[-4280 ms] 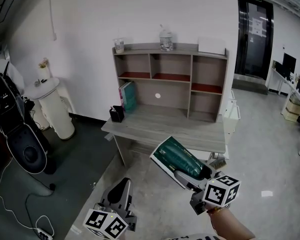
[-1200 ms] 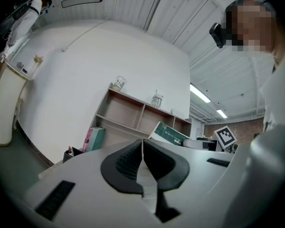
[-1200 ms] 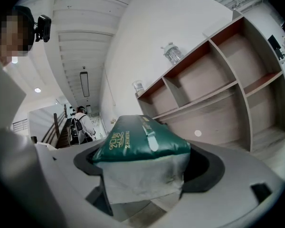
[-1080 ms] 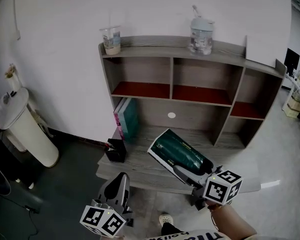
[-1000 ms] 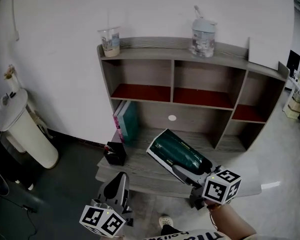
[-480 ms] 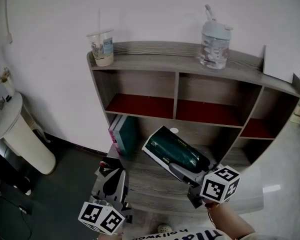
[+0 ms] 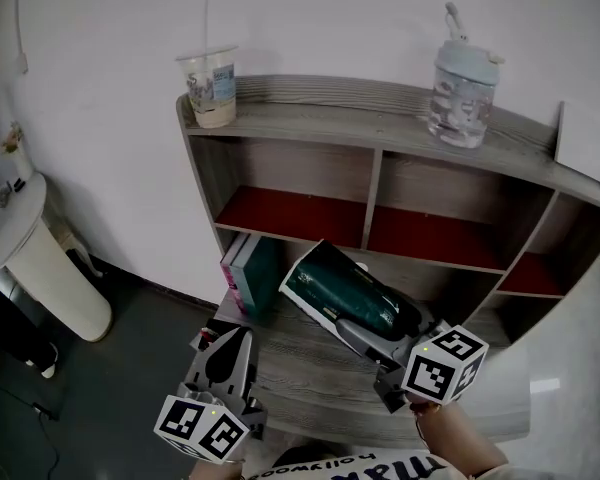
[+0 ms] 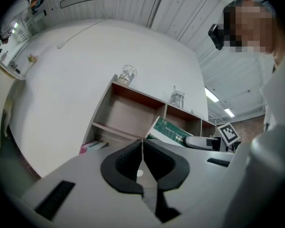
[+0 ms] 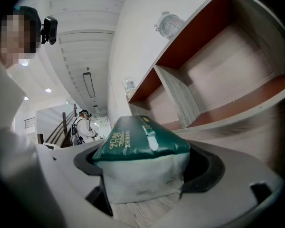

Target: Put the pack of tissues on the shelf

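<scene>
Right gripper view: your right gripper (image 9: 147, 172) was clamped on the near end of the pack of tissues (image 9: 133, 141), which looked soft, light and squashy there; left gripper (image 8: 141, 152) was closed, empty.

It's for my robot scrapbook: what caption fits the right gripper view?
The right gripper holds a green pack of tissues in front of the wooden shelf.

Glossy plastic film on the pack of tissues (image 7: 345, 296); matt grey wood grain on the shelf (image 7: 380, 118); clear plastic for the bottle (image 7: 464, 80).
</scene>
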A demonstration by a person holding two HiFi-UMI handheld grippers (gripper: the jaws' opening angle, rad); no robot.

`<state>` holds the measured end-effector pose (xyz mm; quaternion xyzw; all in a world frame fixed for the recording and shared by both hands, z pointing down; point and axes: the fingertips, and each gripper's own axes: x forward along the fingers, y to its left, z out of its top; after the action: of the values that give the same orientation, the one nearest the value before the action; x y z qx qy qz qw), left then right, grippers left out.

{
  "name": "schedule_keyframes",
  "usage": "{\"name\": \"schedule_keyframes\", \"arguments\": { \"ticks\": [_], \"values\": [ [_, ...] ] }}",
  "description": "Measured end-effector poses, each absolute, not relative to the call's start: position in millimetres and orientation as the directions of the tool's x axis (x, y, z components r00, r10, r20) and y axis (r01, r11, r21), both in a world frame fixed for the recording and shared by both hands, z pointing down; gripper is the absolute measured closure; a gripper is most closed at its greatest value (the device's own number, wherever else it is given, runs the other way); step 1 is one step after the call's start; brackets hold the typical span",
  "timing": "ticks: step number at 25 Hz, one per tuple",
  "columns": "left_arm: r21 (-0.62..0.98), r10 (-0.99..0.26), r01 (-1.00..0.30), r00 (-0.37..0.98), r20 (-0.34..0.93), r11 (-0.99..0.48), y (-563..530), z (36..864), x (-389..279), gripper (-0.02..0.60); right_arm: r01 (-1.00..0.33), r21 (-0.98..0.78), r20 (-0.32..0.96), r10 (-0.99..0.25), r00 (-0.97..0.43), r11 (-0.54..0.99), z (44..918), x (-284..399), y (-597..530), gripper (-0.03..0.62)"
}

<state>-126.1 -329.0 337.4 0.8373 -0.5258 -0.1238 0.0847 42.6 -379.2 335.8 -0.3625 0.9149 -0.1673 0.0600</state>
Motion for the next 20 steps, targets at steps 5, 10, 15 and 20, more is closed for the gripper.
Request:
{"name": "schedule_keyframes", "arguments": {
  "ticks": [5, 10, 15, 20],
  "values": [
    [0.271, -0.893, -0.851, 0.431, -0.133, -0.451, -348, 335, -137, 0.558, -0.660, -0.308, -0.004, -0.695, -0.719, 0.685, 326, 32, -390, 0.131],
    [0.266, -0.854, -0.813, 0.506, -0.119, -0.518, -375, 330, -140, 0.558, -0.715, -0.287, 0.012, -0.744, -0.668, 0.637, 322, 24, -402, 0.131],
    [0.254, -0.813, -0.774, 0.567, -0.128, -0.580, -400, 317, -152, 0.558, -0.761, -0.275, 0.011, -0.790, -0.613, 0.587, 311, 12, -417, 0.131],
    [0.251, -0.780, -0.741, 0.612, -0.130, -0.623, -421, 312, -165, 0.558, -0.800, -0.262, 0.011, -0.828, -0.561, 0.539, 303, 5, -433, 0.131]
  ]
}}
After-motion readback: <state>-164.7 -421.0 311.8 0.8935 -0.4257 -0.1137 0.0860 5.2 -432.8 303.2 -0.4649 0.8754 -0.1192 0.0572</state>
